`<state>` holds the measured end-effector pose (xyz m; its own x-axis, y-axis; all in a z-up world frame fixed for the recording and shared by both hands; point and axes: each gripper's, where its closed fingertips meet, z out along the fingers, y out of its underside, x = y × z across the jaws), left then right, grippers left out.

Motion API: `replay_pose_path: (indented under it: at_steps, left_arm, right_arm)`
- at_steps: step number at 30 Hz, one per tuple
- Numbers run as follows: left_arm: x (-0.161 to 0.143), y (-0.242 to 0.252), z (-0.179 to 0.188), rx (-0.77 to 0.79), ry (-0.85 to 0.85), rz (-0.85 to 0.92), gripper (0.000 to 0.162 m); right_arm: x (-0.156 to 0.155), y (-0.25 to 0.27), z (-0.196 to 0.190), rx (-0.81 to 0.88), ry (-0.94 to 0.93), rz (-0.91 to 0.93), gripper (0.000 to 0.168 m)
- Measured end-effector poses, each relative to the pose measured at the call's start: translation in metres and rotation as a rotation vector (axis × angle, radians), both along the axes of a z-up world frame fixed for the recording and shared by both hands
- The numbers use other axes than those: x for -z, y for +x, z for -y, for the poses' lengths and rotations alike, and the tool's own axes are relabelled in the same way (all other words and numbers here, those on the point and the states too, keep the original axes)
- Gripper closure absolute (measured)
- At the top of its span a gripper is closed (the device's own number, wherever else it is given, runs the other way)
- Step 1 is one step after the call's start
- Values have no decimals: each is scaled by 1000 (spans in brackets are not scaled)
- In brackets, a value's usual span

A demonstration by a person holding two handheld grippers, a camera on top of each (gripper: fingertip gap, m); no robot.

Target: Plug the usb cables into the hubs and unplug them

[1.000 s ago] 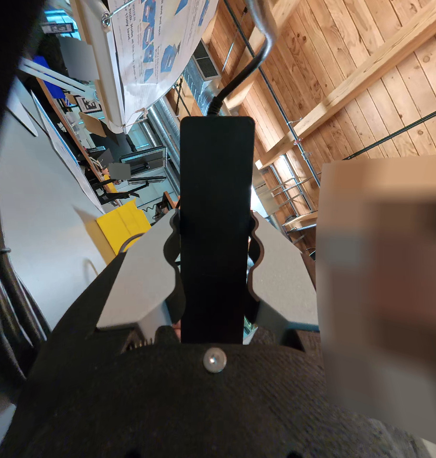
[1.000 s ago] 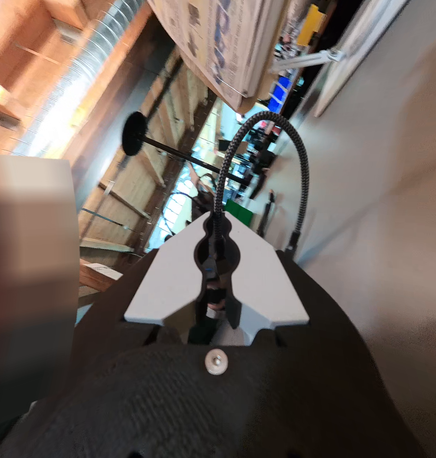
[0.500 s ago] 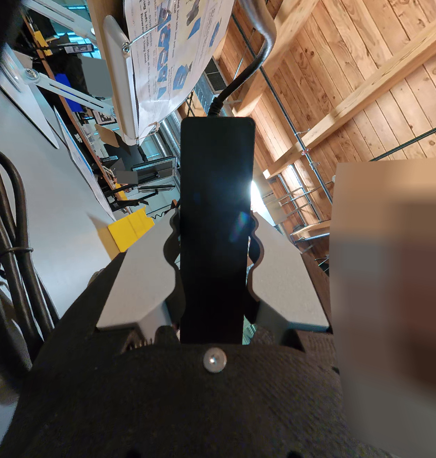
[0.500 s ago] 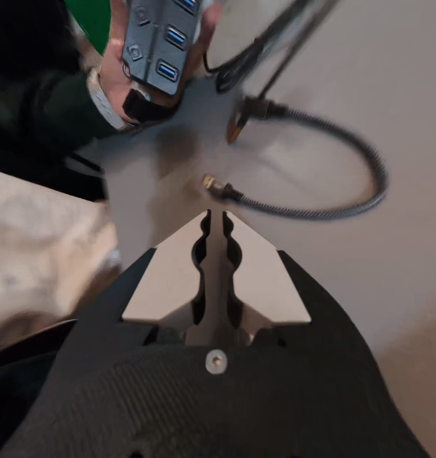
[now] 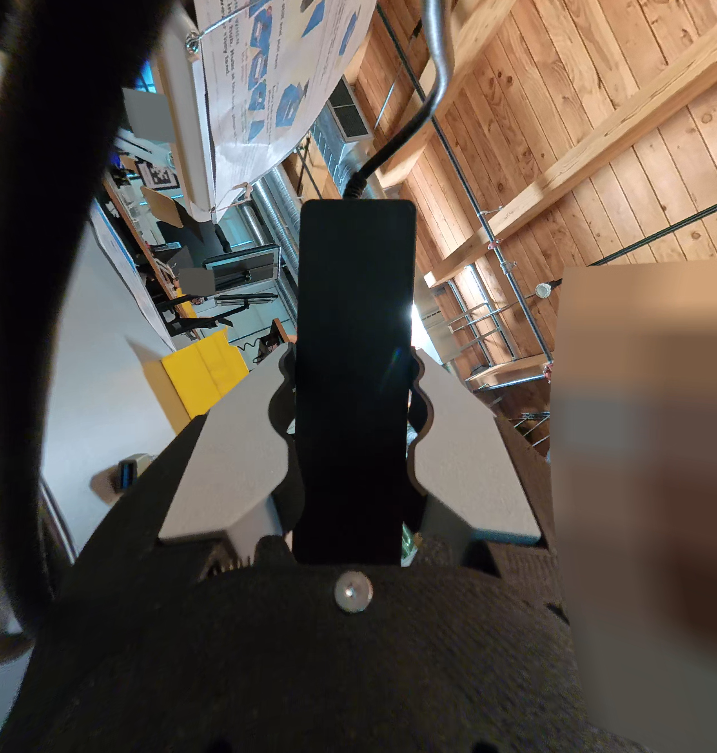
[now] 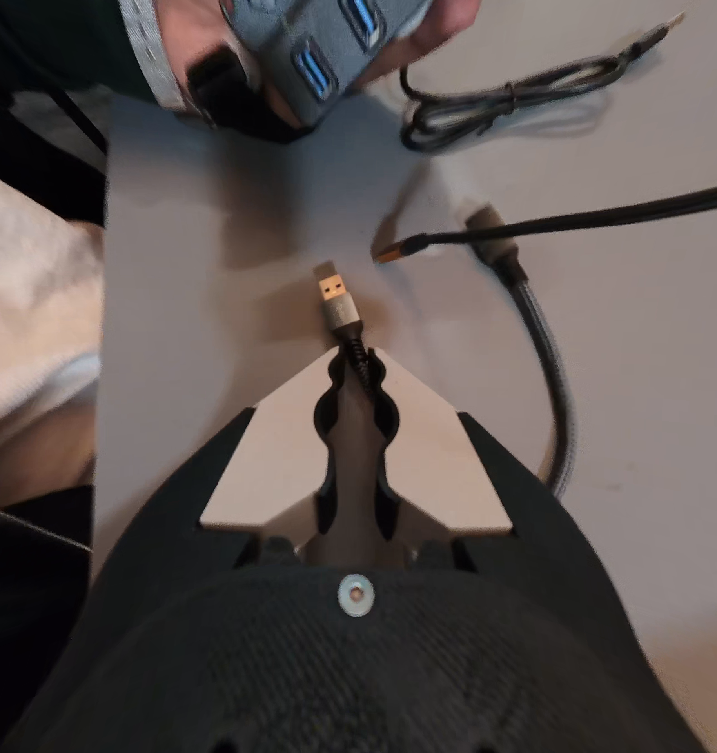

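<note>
Up high in the left wrist view, wooden ceiling planks [image 5: 552, 134] and beams fill the right, a hanging poster [image 5: 267, 73] upper left, a yellow bin [image 5: 202, 370] beside the pale table [image 5: 100, 366]. The left gripper [image 5: 352, 407] is clamped on the black USB hub [image 5: 354, 366], its cord [image 5: 413, 122] running up and away.

Now the right wrist view: a plain grey tabletop [image 6: 226, 285]. The right gripper [image 6: 356, 358] has jaws parted, a braided USB cable [image 6: 340, 309] lying between the tips, gold plug forward. A bundled cable [image 6: 491, 102] lies farther off. At top, a hand [image 6: 409, 36] holds the hub [image 6: 308, 53], its blue ports showing.
</note>
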<state>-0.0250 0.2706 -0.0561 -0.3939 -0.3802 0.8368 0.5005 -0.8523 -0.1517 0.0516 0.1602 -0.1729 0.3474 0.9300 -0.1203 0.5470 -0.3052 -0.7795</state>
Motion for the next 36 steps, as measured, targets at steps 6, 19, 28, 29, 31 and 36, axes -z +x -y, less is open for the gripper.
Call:
replay_pose_path:
  at_steps: [6, 19, 28, 29, 31, 36]
  left_arm:
    - [-2, -1, 1, -9, 21, -3, 109]
    - [-12, 7, 17, 61, 84, 24, 109]
    - [-18, 23, 42, 131, 221, -38, 109]
    - [-18, 27, 49, 150, 264, -72, 109]
    - [-15, 37, 62, 186, 345, -149, 109]
    - [-2, 56, 85, 252, 477, -304, 109]
  right_arm:
    - [-91, 14, 0, 49, -22, -535, 161]
    - [-118, 16, 7, 47, -43, -696, 161]
    - [-95, 5, -2, 154, -179, -628, 160]
    - [-91, 4, -3, 168, -210, -622, 160]
    - [-86, 1, -3, 181, -252, -620, 160]
    - [-86, -1, -2, 176, -308, -642, 160]
